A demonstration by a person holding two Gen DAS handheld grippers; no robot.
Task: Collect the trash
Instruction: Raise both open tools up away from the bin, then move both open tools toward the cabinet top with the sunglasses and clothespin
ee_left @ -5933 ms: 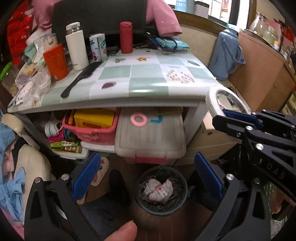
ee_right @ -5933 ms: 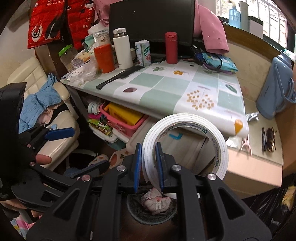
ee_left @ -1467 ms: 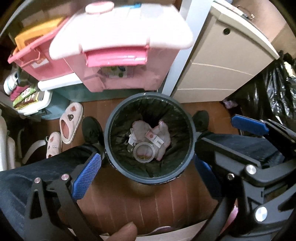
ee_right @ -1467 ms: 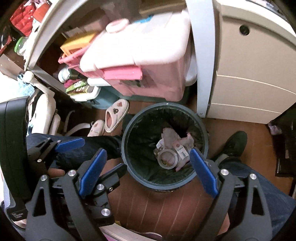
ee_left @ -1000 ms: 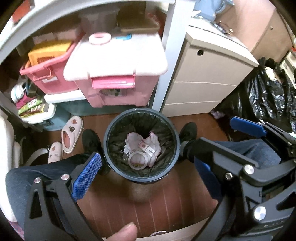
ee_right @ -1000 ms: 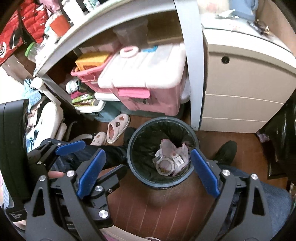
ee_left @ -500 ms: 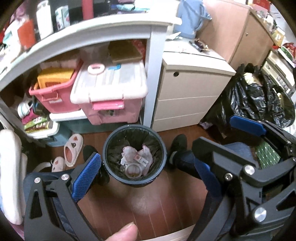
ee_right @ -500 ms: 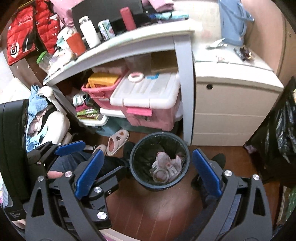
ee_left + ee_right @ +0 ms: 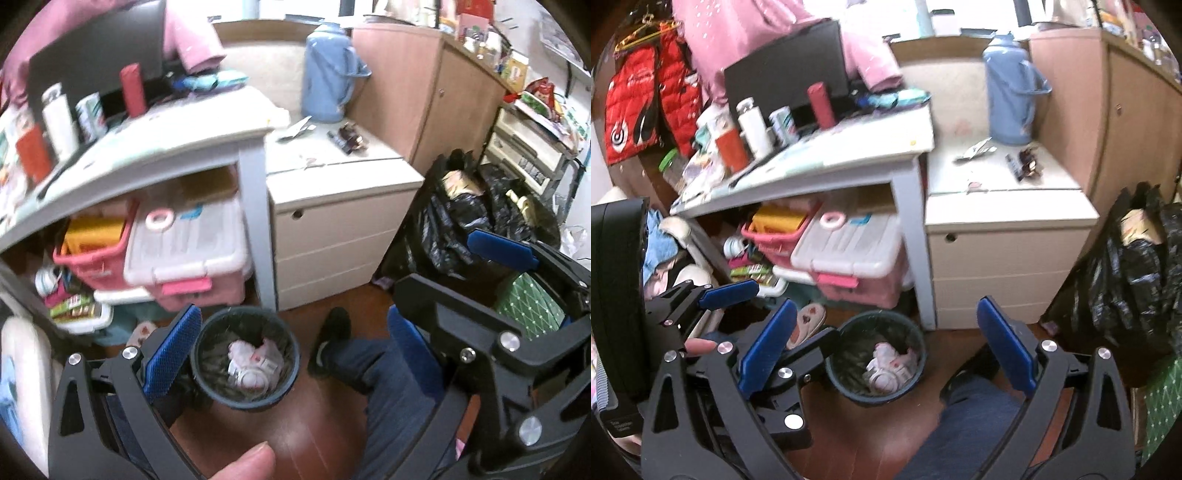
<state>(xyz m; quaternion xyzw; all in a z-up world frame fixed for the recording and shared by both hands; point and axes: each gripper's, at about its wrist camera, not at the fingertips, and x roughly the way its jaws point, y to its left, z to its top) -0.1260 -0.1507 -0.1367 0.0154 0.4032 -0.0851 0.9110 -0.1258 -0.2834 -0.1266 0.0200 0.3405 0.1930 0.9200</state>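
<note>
A round dark trash bin [image 9: 291, 350] stands on the wooden floor in front of the desk; it also shows in the right wrist view [image 9: 919, 354]. Inside it lie crumpled pink-white trash [image 9: 243, 349] and a tape roll [image 9: 253, 378], also seen in the right wrist view [image 9: 882, 380]. My left gripper [image 9: 291, 343] is open and empty, held high above the bin. My right gripper [image 9: 886, 345] is open and empty, also above the bin. The left gripper's blue fingers [image 9: 727, 290] show at the left of the right wrist view.
A cluttered desk [image 9: 177, 136] holds bottles and a comb. Pink storage boxes [image 9: 184, 254] sit under it. A white drawer cabinet [image 9: 332, 236] carries a blue thermos [image 9: 327, 70]. Black trash bags [image 9: 480, 221] stand at the right. The person's leg [image 9: 373, 362] is beside the bin.
Both grippers have risen and tilted up away from the bin, so the desk top and cabinet top come into view. The tape roll that the right gripper held earlier lies in the bin.
</note>
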